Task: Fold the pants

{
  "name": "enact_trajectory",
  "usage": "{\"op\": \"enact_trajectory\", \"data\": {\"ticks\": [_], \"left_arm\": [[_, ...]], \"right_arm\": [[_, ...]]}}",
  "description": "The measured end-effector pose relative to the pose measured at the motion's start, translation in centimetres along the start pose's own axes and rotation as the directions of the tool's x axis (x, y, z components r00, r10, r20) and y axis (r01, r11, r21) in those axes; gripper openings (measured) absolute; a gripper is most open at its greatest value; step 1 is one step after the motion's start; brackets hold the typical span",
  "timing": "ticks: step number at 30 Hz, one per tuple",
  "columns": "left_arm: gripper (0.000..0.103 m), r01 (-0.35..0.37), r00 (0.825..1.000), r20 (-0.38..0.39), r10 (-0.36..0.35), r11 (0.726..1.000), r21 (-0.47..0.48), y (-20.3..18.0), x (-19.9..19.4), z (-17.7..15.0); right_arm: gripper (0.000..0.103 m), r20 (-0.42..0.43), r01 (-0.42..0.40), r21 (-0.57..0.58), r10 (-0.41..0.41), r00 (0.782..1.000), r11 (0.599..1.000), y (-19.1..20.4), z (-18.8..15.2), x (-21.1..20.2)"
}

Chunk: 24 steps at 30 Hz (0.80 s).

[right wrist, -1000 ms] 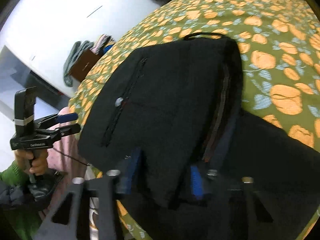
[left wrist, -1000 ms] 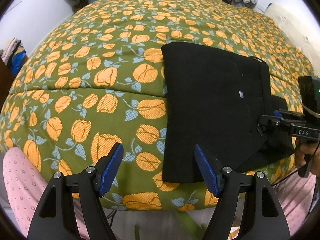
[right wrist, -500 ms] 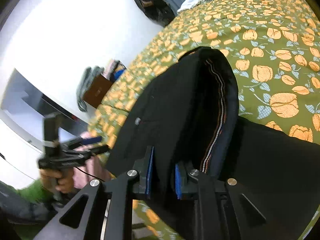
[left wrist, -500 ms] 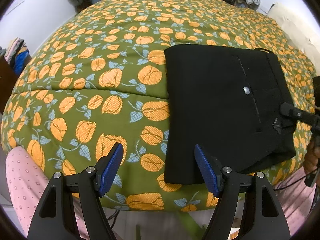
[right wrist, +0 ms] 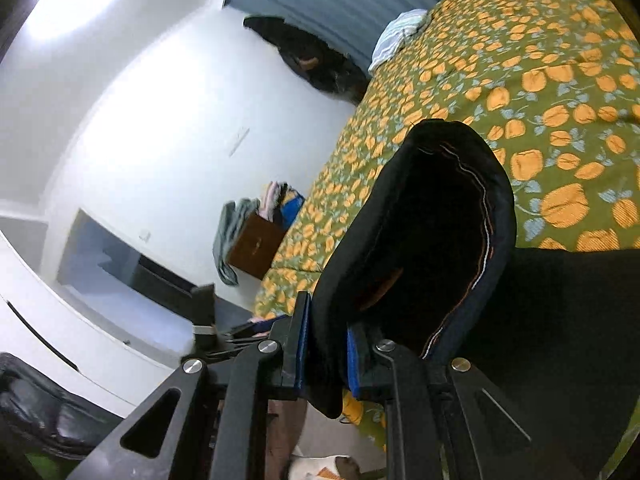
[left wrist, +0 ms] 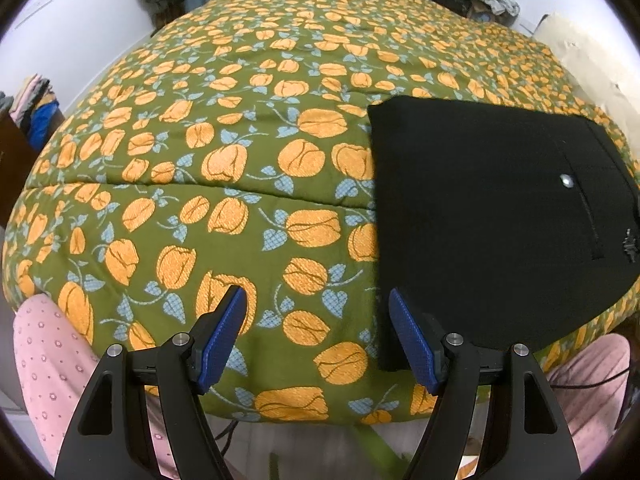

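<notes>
Left wrist view: the left gripper (left wrist: pixel 318 336) hangs over the near edge of the bed (left wrist: pixel 248 152), pointing steeply down. Its jaws stand wide apart, and nothing lies between the blue pads (left wrist: pixel 224 336). The black pants (left wrist: pixel 492 216) lie folded flat on the green quilt with orange flowers, on the right side of the bed, near its front edge. The right pad sits just beside the near left corner of the pants; contact cannot be confirmed. A silver button (left wrist: pixel 567 180) shows on the upper layer, next to a pocket slit. A pink dotted garment (left wrist: pixel 40 360) of the person shows at the lower left and lower right.

Right wrist view: the right gripper (right wrist: pixel 326 354) is clamped on a fold of the pants (right wrist: pixel 436 232), its jaws having just been closing on the fabric. The waistband is lifted and curls open, showing the inner lining with striped stitching. The rest of the pants spreads dark across the right. A brown cabinet (right wrist: pixel 256 246) with piled clothes stands far left by the white wall.
</notes>
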<state>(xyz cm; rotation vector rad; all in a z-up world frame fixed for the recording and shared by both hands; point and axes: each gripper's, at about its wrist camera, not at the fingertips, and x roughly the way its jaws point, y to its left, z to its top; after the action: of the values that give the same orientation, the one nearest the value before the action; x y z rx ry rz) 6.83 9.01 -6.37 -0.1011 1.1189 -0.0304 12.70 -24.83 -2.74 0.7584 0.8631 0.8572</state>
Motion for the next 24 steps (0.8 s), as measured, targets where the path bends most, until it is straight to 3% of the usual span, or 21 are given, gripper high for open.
{"op": "enact_trajectory", "data": {"ticks": [11,15,19,21,23,24], "left_arm": [[0.075,0.015,1.000,0.015,-0.015,1.000,0.017,-0.7,-0.5,-0.1],[0.075,0.017,1.000,0.006,-0.017,0.999,0.043,-1.6,-0.4,-0.4],[0.075,0.010,1.000,0.024,-0.012,0.997,0.074,-2.3,-1.1,-0.6],[0.075,0.007,1.000,0.026,-0.009,0.996,0.090,-2.7,-1.1,-0.7],[0.075,0.007,1.000,0.009,-0.008,0.995,0.101,-3.1,-0.5,-0.7],[0.075,0.007,1.000,0.003,-0.008,0.995,0.102,-3.3,-0.4,-0.6]], "right_arm": [[0.016,0.094,0.107,0.167,-0.124,0.988,0.980,-6.9,-2.4,-8.5],[0.016,0.057,0.173,0.216,-0.189,0.980,0.961,-10.3,-3.3,-8.4],[0.016,0.075,0.142,0.274,-0.168,0.983,0.951,-11.8,-4.7,-8.6],[0.016,0.024,0.229,0.245,-0.242,0.970,0.942,-11.7,-4.8,-8.2],[0.028,-0.022,0.329,0.222,-0.332,0.943,0.918,-11.9,-5.0,-8.1],[0.041,-0.030,0.362,0.214,-0.364,0.931,0.907,-11.7,-5.0,-8.2]]}}
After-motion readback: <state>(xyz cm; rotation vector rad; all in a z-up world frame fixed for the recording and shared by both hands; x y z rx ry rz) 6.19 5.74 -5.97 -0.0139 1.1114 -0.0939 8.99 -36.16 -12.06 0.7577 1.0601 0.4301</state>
